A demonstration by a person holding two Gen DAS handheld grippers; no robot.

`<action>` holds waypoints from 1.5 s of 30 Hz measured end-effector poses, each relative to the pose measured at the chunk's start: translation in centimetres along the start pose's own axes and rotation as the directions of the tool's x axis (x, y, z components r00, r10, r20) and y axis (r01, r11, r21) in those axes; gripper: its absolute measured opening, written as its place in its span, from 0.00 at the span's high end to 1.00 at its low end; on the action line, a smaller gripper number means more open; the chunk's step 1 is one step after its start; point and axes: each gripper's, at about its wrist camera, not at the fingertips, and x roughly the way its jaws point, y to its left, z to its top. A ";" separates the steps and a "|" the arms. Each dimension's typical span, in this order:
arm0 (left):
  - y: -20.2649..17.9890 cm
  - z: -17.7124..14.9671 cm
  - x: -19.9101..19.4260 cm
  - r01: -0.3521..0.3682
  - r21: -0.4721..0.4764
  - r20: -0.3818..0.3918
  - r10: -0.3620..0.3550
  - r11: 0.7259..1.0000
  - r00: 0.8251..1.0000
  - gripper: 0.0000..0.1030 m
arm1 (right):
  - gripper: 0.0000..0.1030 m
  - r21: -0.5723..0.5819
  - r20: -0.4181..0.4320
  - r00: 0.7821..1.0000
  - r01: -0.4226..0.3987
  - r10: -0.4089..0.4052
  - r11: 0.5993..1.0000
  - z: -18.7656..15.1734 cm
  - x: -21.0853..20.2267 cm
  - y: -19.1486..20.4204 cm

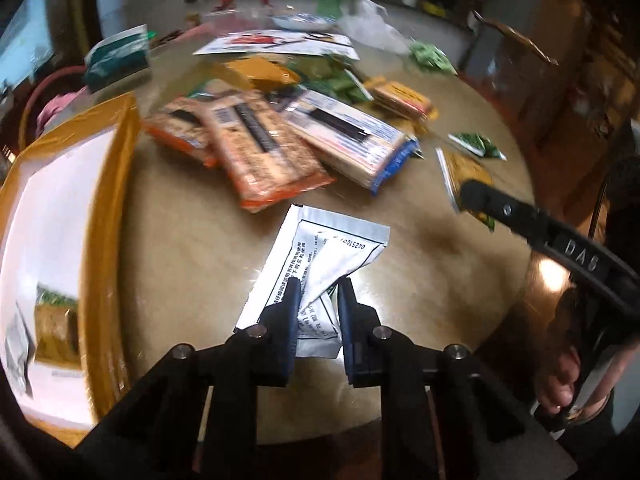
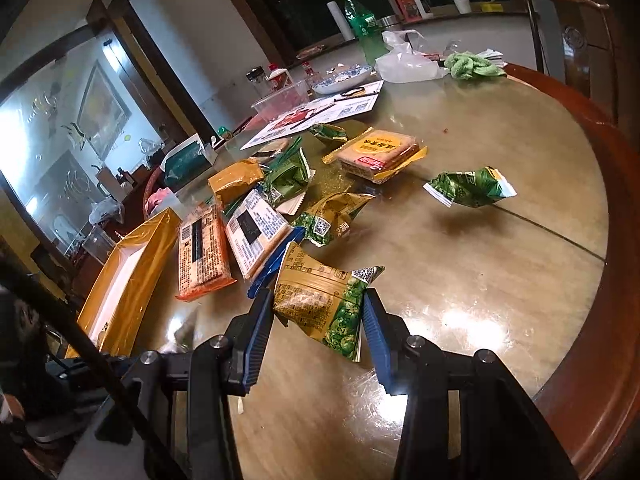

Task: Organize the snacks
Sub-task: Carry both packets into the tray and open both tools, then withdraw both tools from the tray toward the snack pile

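My left gripper [image 1: 320,300] is shut on a crumpled white printed packet [image 1: 320,240] that lies low over the glossy round table [image 1: 420,248]. A second white sachet sits under it. My right gripper [image 2: 318,308] is shut on a yellow-and-green snack packet [image 2: 316,296], held just above the table. In the left wrist view that packet [image 1: 464,168] shows at the right, in the right gripper's black finger. A yellow box with a white inside [image 1: 116,200] [image 2: 132,276] stands open at the left table edge.
A pile of snacks fills the table's middle: orange cracker packs [image 1: 260,152], a blue-edged pack [image 1: 352,140], a yellow cake pack [image 2: 376,152], and green packets [image 2: 468,188]. Papers, a bowl, a green bottle [image 2: 364,28] and a plastic bag stand at the back.
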 end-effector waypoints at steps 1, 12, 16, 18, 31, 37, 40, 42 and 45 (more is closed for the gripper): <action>0.4 -0.2 -0.6 0.003 -0.020 0.007 -0.003 1.000 1.000 0.81 | 0.57 -0.008 0.000 1.000 0.001 -0.001 1.000 0.0 0.0 0.1; 8.8 -1.3 -11.8 -0.005 -0.282 0.206 0.065 0.959 0.976 0.81 | 0.57 -0.145 -0.065 0.989 -0.141 0.132 0.979 0.2 -0.3 6.5; 14.9 -1.6 -13.4 -0.110 -0.414 0.200 0.208 0.903 0.957 0.81 | 0.57 -0.198 -0.145 0.960 -0.266 0.240 0.943 0.7 1.3 11.9; 17.1 -1.9 -13.4 -0.131 -0.442 0.198 0.239 0.887 0.951 0.81 | 0.57 -0.211 -0.206 0.936 -0.327 0.285 0.921 0.9 3.0 14.5; 24.4 -1.7 -8.2 -0.189 -0.490 0.082 0.260 0.851 0.962 0.81 | 0.57 -0.385 -0.387 0.903 -0.344 0.188 0.857 -0.7 13.4 27.4; 25.9 -1.7 -6.6 -0.238 -0.499 0.005 0.277 0.833 0.961 0.76 | 0.45 -0.420 -0.385 0.911 -0.315 0.148 0.851 -1.7 14.7 28.4; 26.1 -2.3 -7.5 -0.201 -0.536 0.029 0.256 0.820 0.966 0.46 | 0.42 -0.385 -0.388 0.905 -0.333 0.176 0.861 -1.3 14.5 27.8; 25.4 -2.7 -8.8 -0.191 -0.552 0.081 0.280 0.812 0.956 0.26 | 0.40 -0.363 -0.373 0.902 -0.358 0.218 0.860 -0.8 13.3 27.1; 23.4 -3.0 -10.2 -0.199 -0.535 0.123 0.308 0.821 0.943 0.23 | 0.34 -0.341 -0.312 0.911 -0.372 0.269 0.863 -0.1 10.5 25.1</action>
